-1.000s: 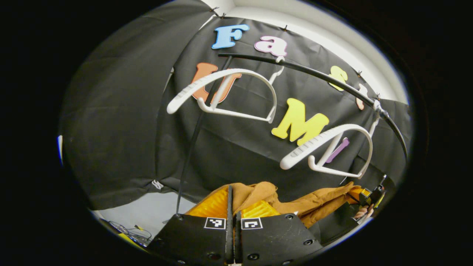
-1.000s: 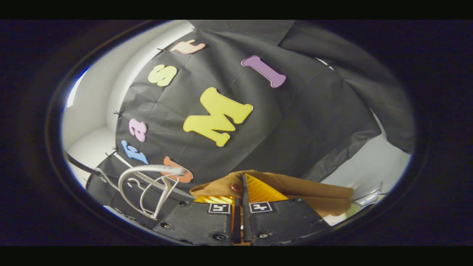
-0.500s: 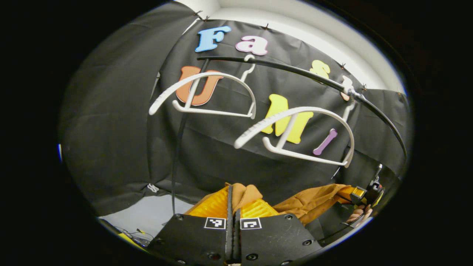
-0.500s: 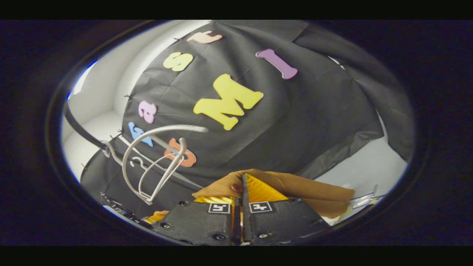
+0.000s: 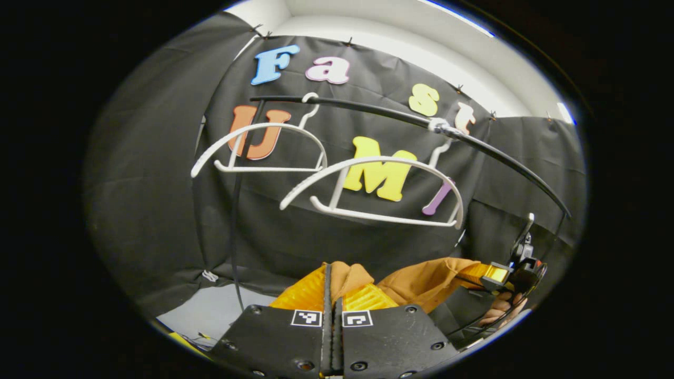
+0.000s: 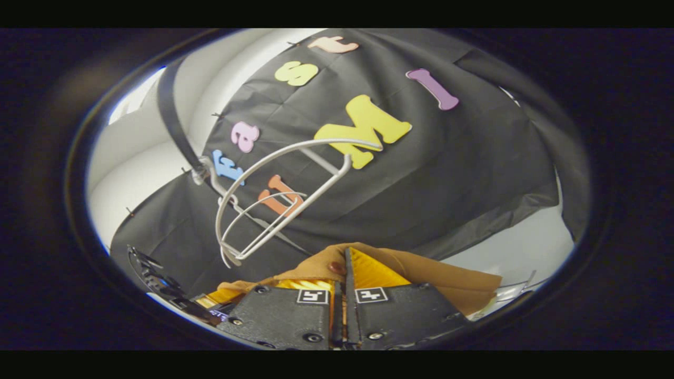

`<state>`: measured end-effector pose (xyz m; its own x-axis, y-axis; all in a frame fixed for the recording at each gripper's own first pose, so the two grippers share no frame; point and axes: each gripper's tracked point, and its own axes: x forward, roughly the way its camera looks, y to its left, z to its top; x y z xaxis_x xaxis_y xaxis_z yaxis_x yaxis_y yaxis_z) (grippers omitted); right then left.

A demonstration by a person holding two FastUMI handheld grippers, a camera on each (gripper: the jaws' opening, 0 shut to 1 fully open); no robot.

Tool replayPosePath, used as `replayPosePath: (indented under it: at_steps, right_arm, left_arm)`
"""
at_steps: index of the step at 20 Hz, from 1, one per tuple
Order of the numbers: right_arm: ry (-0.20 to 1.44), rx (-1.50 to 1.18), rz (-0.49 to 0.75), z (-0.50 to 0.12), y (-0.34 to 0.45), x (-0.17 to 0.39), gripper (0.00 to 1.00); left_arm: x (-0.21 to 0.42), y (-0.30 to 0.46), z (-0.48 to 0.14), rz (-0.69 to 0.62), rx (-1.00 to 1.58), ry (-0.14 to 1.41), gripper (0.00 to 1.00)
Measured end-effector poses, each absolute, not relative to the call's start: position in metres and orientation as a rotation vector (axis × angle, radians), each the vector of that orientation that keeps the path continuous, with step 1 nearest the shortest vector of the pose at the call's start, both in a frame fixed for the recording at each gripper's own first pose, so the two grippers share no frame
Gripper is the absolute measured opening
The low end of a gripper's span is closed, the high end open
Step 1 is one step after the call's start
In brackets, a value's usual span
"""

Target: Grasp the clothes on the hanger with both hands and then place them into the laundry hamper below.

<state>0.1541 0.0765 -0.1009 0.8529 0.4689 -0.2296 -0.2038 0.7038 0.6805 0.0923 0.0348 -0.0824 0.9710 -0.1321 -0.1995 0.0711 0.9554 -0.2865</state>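
A black rail (image 5: 368, 108) carries two bare white hangers (image 5: 376, 187). Below them the brown garment (image 5: 421, 279) stretches sideways between the grippers, off the hangers. The left gripper (image 5: 331, 295) and the right gripper (image 6: 345, 276) each pinch a fold of it, fingers nearly together.

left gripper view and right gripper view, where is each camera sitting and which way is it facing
Left gripper view: rides on the left gripper, facing up past the brown garment pinched in its fingers to two white hangers on a black rail; the right gripper and a hand show at lower right.
Right gripper view: rides on the right gripper, tilted up toward the booth wall, fingers closed on the garment.
Shared: garment, hangers, rail.
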Motion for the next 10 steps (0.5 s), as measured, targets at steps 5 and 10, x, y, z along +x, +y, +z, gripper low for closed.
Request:
replayPosePath:
  at_steps: [5, 10]
  right_arm:
    - [0.418, 0.684, 0.454, -0.098, 0.110, 0.131, 0.06]
    - [0.425, 0.678, 0.526, -0.087, 0.140, 0.111, 0.00]
  left_arm:
    - [0.079, 0.009, -0.070, -0.167, -0.259, 0.228, 0.00]
    - [0.072, -0.010, -0.063, -0.200, -0.231, 0.221, 0.00]
